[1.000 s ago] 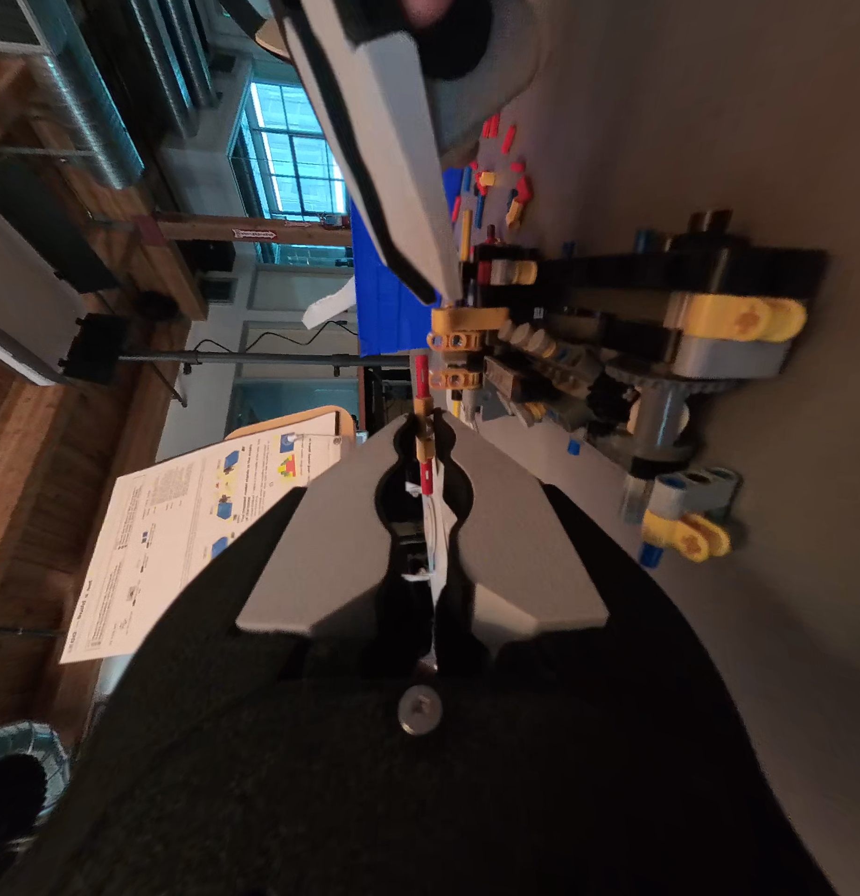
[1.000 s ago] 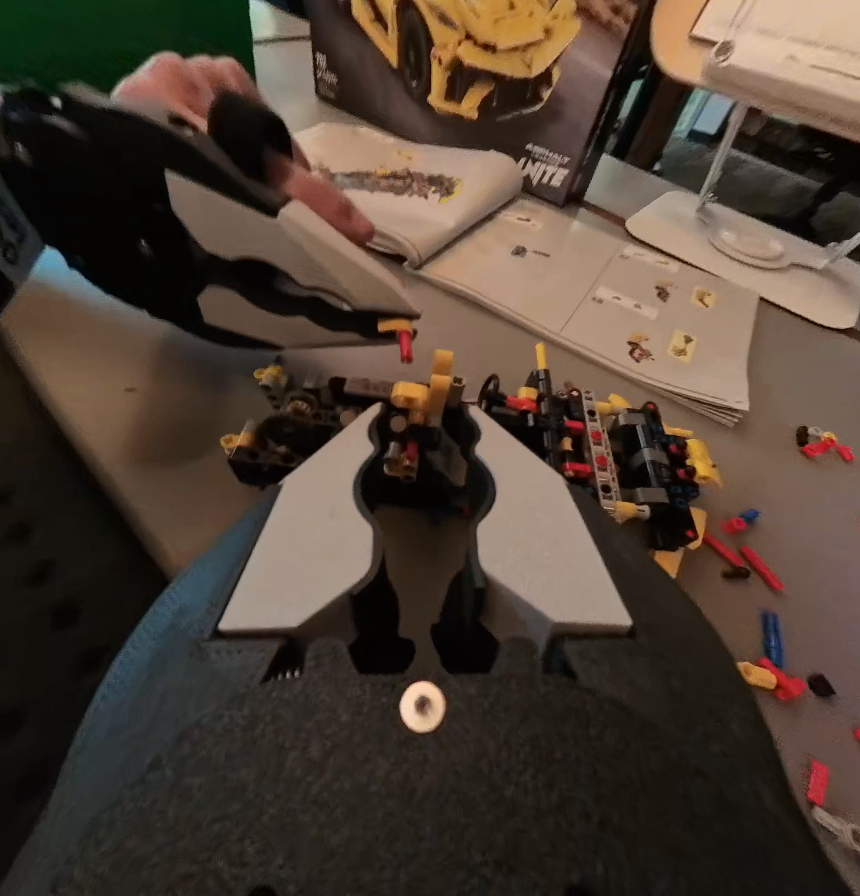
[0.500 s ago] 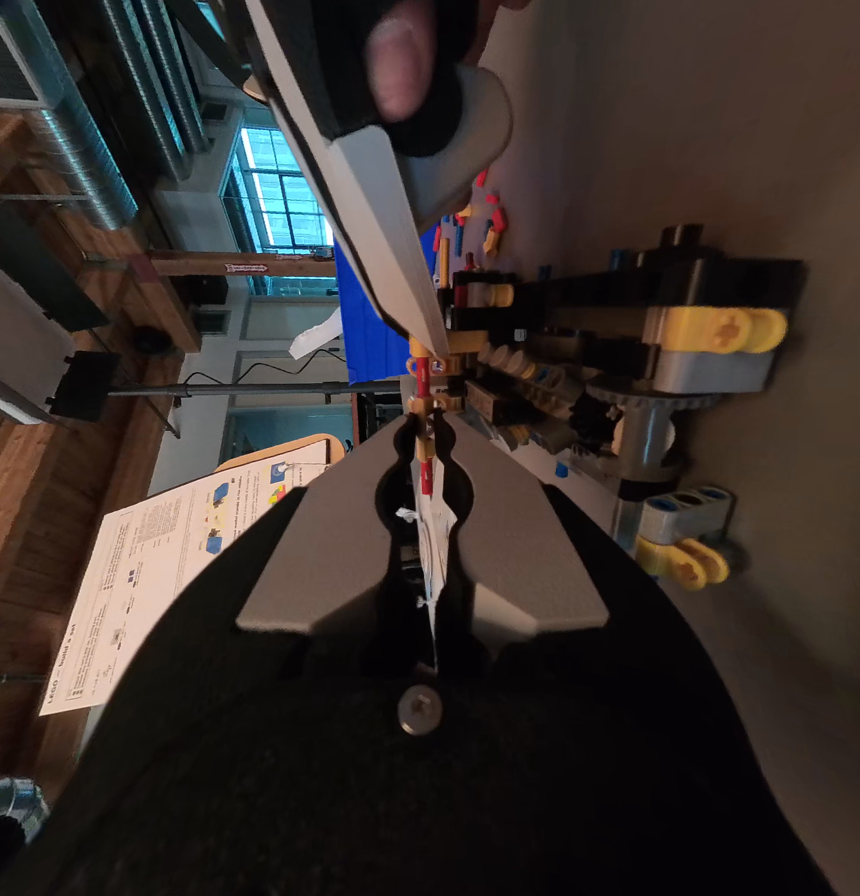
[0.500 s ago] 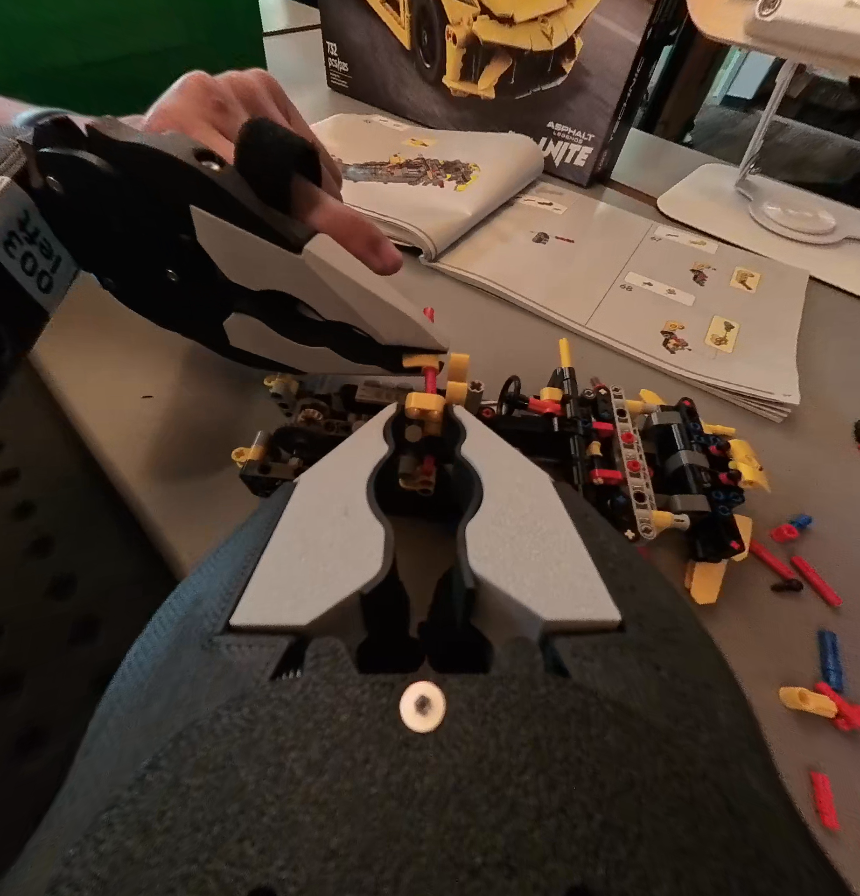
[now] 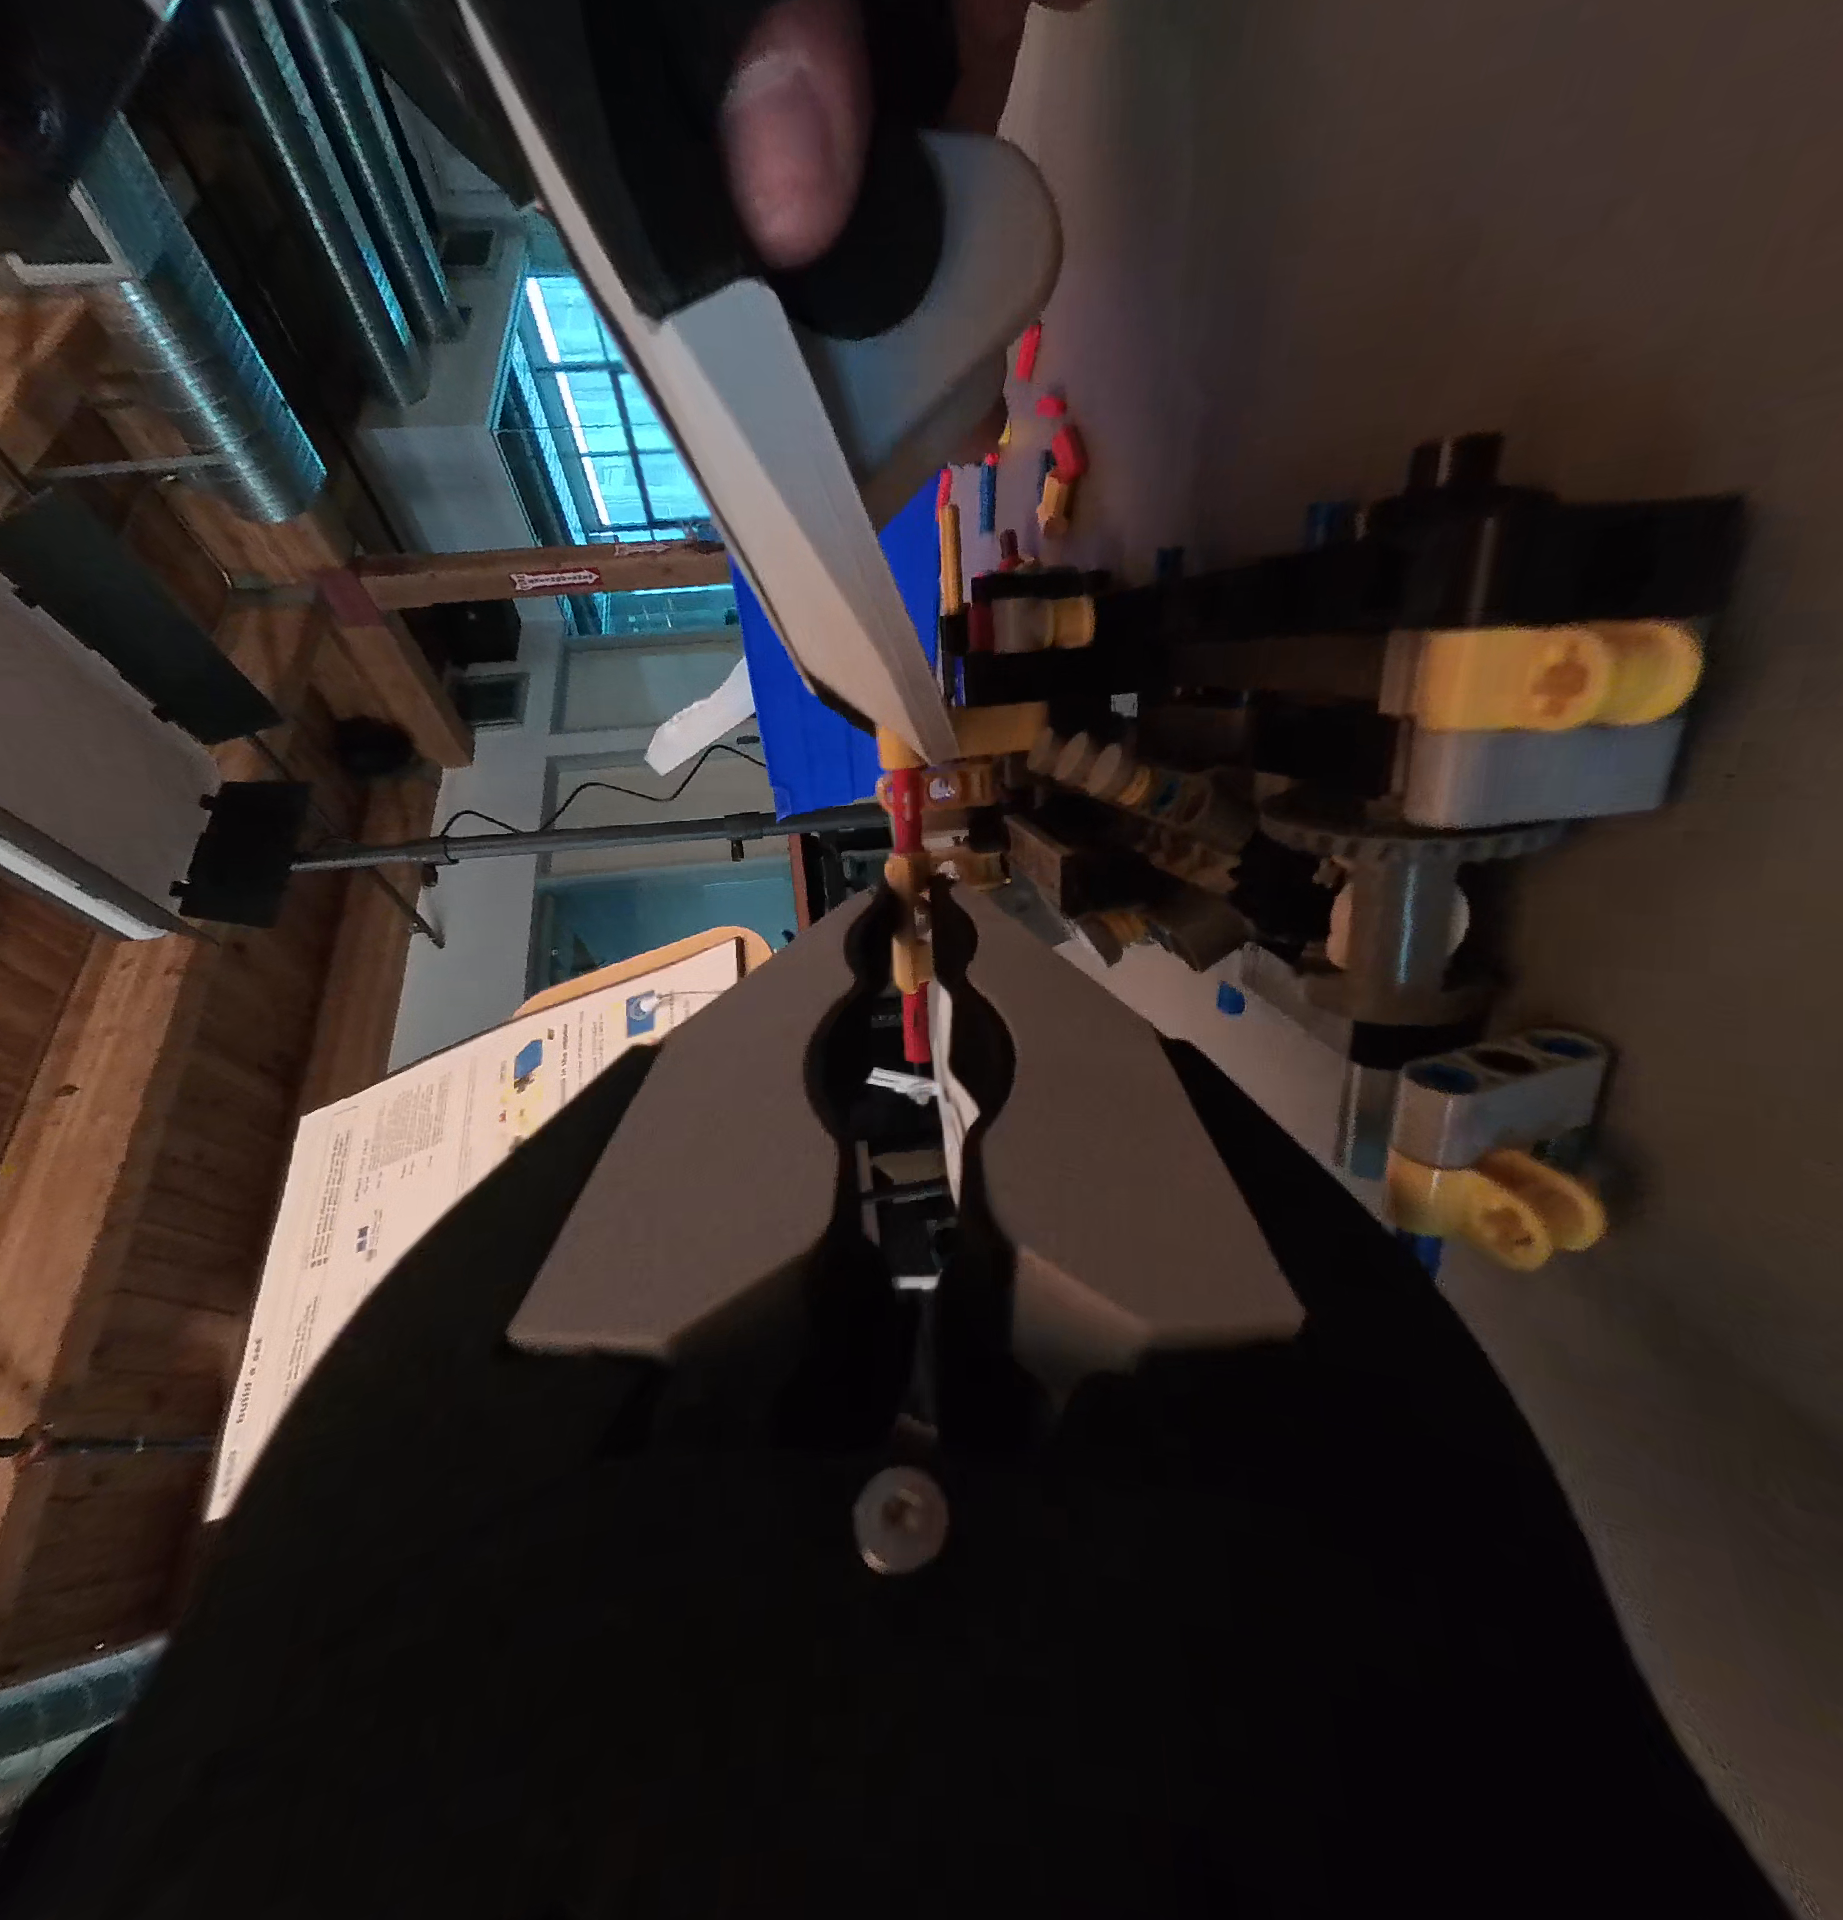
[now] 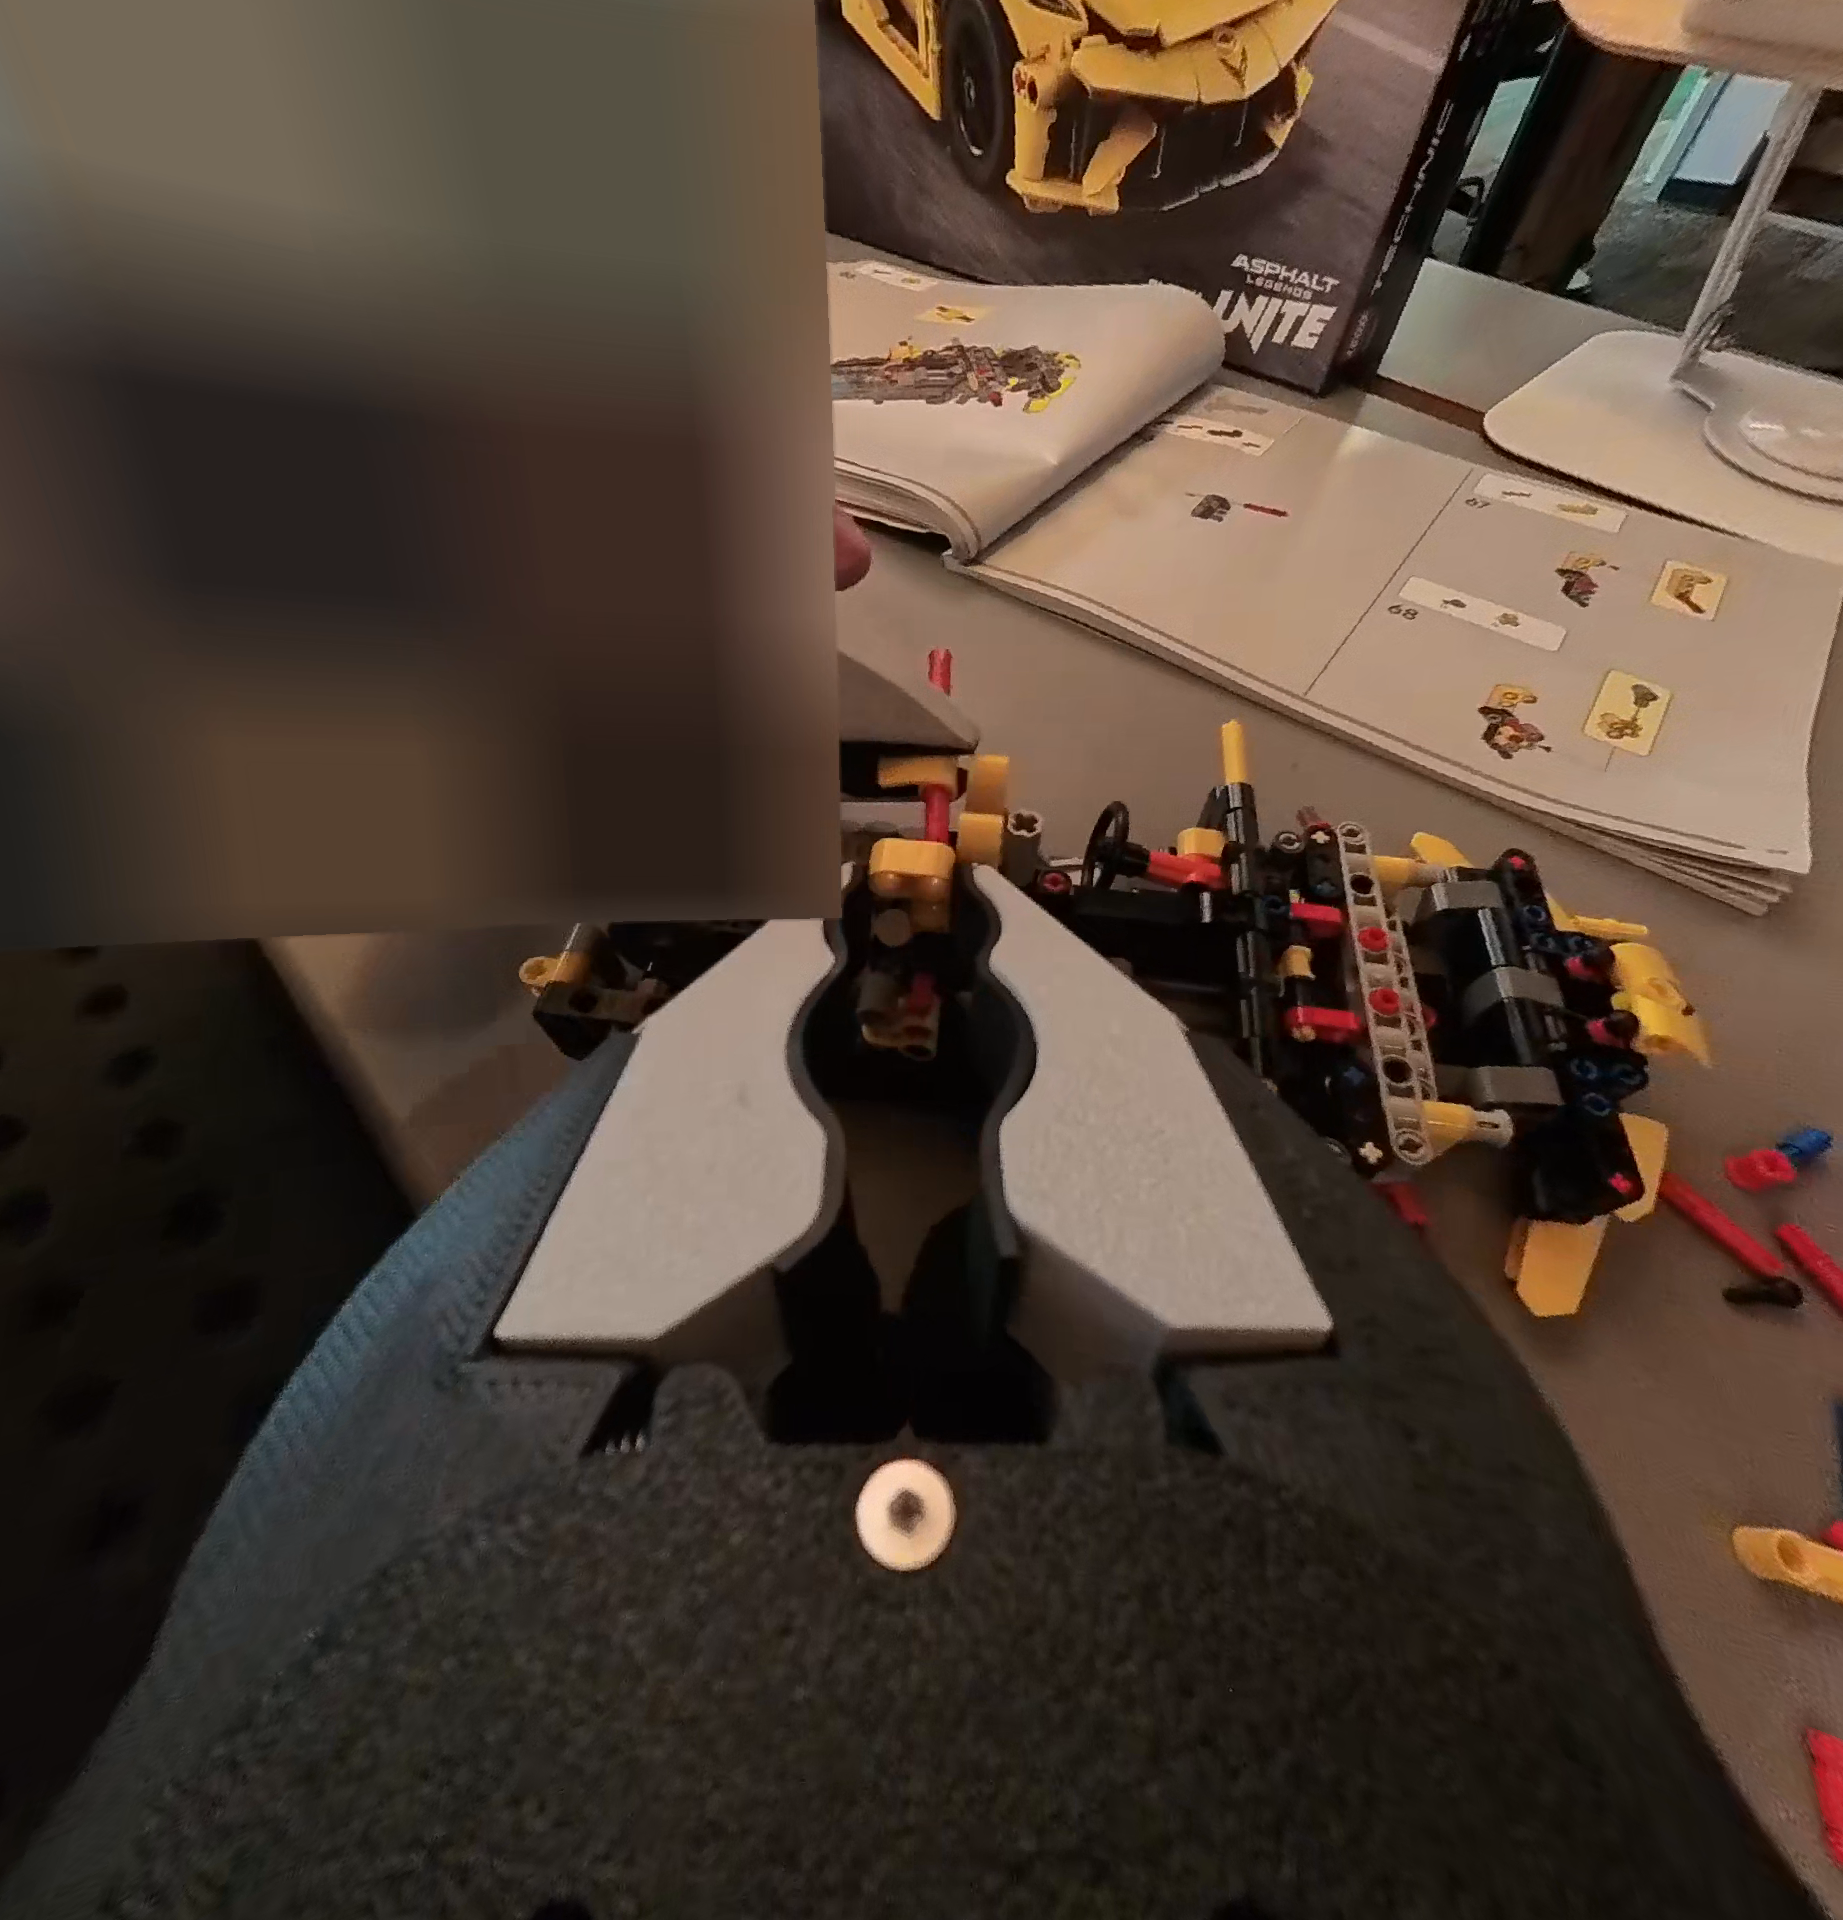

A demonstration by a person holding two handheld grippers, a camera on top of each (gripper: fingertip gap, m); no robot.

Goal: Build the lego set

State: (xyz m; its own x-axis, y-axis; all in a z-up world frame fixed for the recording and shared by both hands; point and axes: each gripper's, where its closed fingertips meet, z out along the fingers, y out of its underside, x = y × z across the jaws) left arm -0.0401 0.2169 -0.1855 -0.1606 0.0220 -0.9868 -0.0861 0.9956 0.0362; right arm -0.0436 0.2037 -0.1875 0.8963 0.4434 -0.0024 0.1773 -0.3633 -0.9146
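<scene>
Here my left tool (image 5: pixel 912 920) is clenched on a thin red axle (image 5: pixel 909 831) with a yellow bush on it; the axle runs from between the fingertips into a yellow connector at the near end of the lego model (image 5: pixel 1312 769). Seen from the left wrist, the whole scene is rolled sideways, so the grey worktop (image 5: pixel 1519 260) fills the right side and the model stands along it.

My right tool (image 6: pixel 912 904) sits at the same spot from another angle. Its grey fingers (image 6: pixel 719 1132) stand narrowly apart on either side of a small yellow and dark sub-assembly on the model's front end; I cannot tell whether they press it or merely flank it. In the left wrist view, the right tool's long grey finger comes down from above, and its tip touches the yellow connector just beside the red axle. A person's fingertip (image 5: pixel 792 135) rests on that tool's handle.

The model, black with yellow, red and grey parts, lies on the worktop ahead of the right tool. An open instruction booklet (image 6: pixel 1416 582) lies behind it, and the set's box (image 6: pixel 1156 135) stands farther back. Loose red, blue and yellow pieces (image 6: pixel 1790 1268) are scattered to the right.
</scene>
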